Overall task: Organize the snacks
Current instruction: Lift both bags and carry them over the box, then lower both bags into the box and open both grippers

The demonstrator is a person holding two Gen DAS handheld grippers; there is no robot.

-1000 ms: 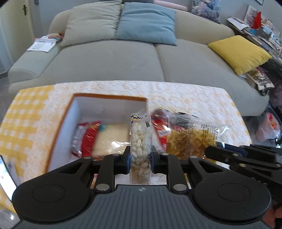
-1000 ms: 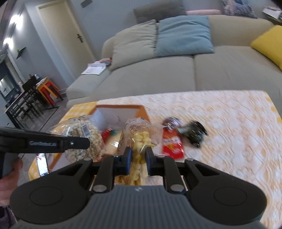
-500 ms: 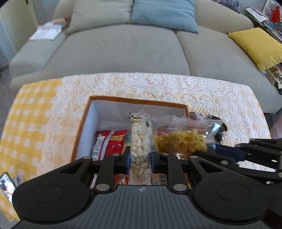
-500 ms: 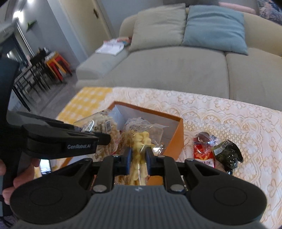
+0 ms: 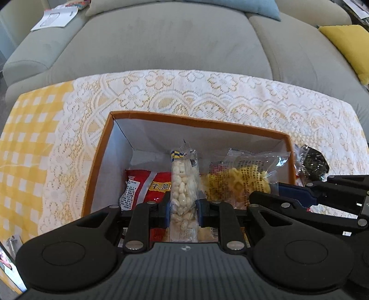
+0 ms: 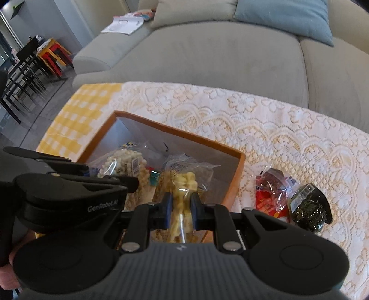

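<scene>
My left gripper [image 5: 183, 213] is clamped on a narrow clear bag of white nuts [image 5: 183, 184], which stands upright between the blue pads over the open box [image 5: 108, 129]. My right gripper [image 6: 181, 210] is clenched on a clear bag of yellow puffs [image 6: 185, 184], also held above the box, toward its right side. Each gripper shows in the other's camera: the right one reaches in from the right edge of the left view, the left one crosses the left side of the right view, with part of my hand [image 6: 9, 267] behind it.

The box has an orange rim and white inner walls. On its floor lies a red packet [image 5: 147, 184] with printed text; something else lies under my bags, but I cannot make it out.

Just outside the box's right wall, on the lace cloth [image 6: 276, 120], rest a red-and-clear packet [image 6: 271, 196] and a dark packet [image 6: 310, 207], touching each other. A yellow checked cloth [image 5: 25, 138] lies under the lace. Beyond the table is a grey sofa [image 5: 173, 39] with papers [image 5: 55, 17] on its arm.
</scene>
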